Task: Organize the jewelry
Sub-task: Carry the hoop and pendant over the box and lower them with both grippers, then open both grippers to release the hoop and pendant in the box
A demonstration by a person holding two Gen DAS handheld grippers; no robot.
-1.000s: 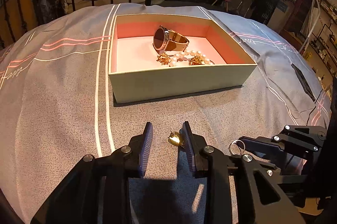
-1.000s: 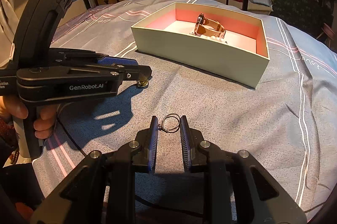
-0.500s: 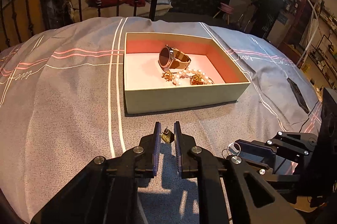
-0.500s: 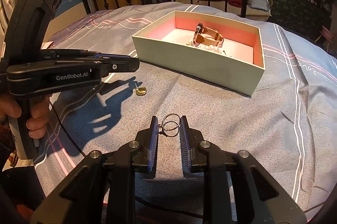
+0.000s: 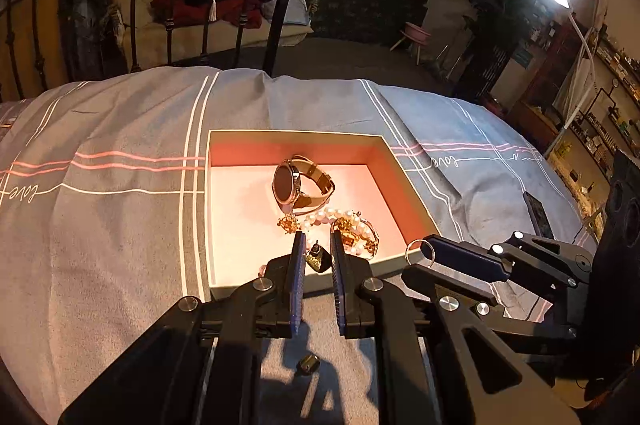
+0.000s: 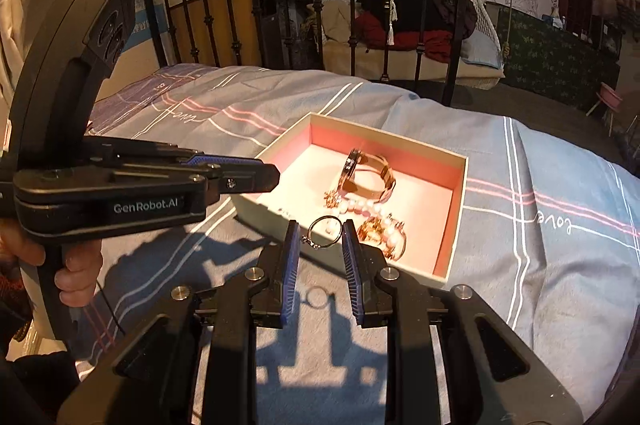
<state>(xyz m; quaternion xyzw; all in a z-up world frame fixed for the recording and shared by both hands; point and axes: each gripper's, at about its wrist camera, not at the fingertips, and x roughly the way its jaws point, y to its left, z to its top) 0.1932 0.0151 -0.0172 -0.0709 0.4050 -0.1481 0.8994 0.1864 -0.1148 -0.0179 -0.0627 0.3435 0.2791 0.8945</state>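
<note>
A small gold earring (image 5: 316, 258) is pinched in my left gripper (image 5: 316, 245), which is shut on it and held above the bedspread at the near wall of the pale green box (image 5: 392, 259). My right gripper (image 6: 321, 230) is shut on a thin silver ring (image 6: 326, 232), raised just short of the box (image 6: 456, 237). Inside the pink-lined box lie a gold watch (image 5: 296, 185) and a pearl bracelet (image 5: 340, 221) with gold pieces. The right wrist view shows the left gripper (image 6: 268, 178) from the side, its earring hidden, and the same watch (image 6: 368, 173).
The box rests on a grey bedspread with white and pink stripes (image 5: 120, 225). A dark phone (image 5: 538, 213) lies on the bed to the right. A black iron bed rail (image 5: 280, 5) stands behind. A person's hand (image 6: 76, 265) grips the left handle.
The left jaws closed on the earring that lay on the bedspread. Both grippers have risen off the bed and moved toward the box, each carrying its piece.
</note>
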